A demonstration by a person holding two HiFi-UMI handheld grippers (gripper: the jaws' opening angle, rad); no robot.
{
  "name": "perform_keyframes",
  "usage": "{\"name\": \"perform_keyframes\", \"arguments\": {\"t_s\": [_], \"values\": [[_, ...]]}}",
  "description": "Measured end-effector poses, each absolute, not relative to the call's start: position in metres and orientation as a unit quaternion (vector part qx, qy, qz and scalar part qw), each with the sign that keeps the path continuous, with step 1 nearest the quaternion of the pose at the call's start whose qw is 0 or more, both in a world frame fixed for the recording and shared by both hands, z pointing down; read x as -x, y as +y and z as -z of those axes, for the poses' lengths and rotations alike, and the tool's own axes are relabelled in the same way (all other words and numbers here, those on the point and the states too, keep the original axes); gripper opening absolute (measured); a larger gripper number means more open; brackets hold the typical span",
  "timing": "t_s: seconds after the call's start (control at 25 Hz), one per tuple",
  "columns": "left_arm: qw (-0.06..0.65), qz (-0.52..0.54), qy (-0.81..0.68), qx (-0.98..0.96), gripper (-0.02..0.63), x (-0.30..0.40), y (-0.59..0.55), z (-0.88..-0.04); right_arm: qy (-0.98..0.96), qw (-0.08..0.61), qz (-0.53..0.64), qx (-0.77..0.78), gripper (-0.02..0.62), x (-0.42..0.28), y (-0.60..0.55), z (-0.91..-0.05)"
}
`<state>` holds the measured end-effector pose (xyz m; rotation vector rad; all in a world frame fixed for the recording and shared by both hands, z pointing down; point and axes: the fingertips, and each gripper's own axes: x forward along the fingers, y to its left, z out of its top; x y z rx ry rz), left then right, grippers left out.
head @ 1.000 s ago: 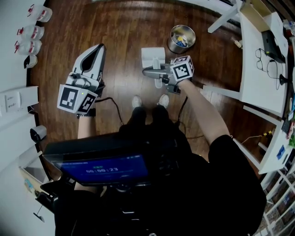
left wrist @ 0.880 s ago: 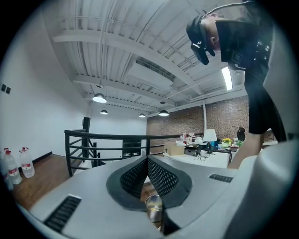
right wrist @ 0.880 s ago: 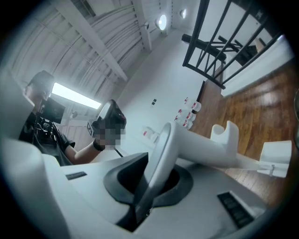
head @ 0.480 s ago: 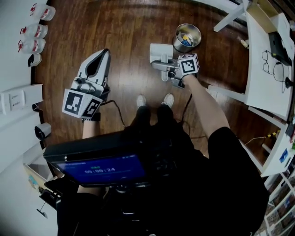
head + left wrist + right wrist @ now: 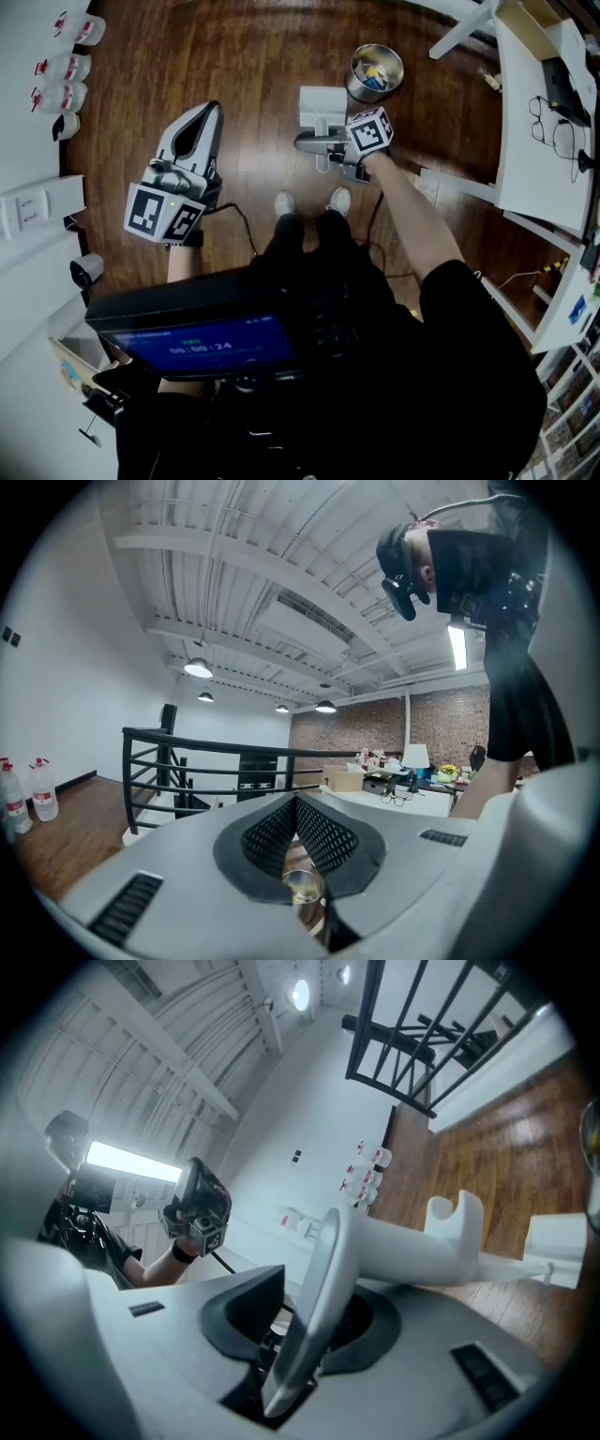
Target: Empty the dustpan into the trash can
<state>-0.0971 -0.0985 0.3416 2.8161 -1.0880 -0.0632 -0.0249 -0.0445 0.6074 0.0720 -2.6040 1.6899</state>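
figure: dustpan (image 5: pixel 321 101) rests on the floor (image 5: pixel 253 66) beside the trash can (image 5: pixel 375 72); right gripper (image 5: pixel 314 142) jaws have just been opening, pan handle (image 5: pixel 412 1246) loose between them, likely a release; left gripper (image 5: pixel 204 117) closed, empty, held aside

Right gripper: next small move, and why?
Probably back the right gripper straight off the dustpan handle. Its jaws have just been opening, the handle sits loose between them, and the pan looks set down on the floor beside the trash can, which already holds debris.
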Motion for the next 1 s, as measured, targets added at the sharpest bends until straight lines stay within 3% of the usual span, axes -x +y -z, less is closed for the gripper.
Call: {"name": "perform_keyframes", "arguments": {"t_s": [0.08, 0.28, 0.36, 1.0], "values": [[0.063, 0.025, -0.361, -0.930, 0.002, 0.098, -0.098, -0.341, -0.826, 0.023, -0.563, -0.016, 0.186, 0.024, -0.038, -0.613], [0.067, 0.033, -0.365, -0.928, 0.002, 0.102, -0.095, -0.341, -0.802, 0.019, -0.597, -0.018, 0.219, 0.019, -0.034, -0.623], [0.067, 0.034, -0.365, -0.928, 0.002, 0.103, -0.094, -0.341, -0.798, 0.024, -0.601, -0.022, 0.265, 0.018, -0.033, -0.626], [0.056, 0.060, -0.370, -0.925, 0.002, 0.103, -0.083, -0.312, -0.791, 0.058, -0.605, -0.074, 0.291, -0.039, -0.007, -0.637]]}}
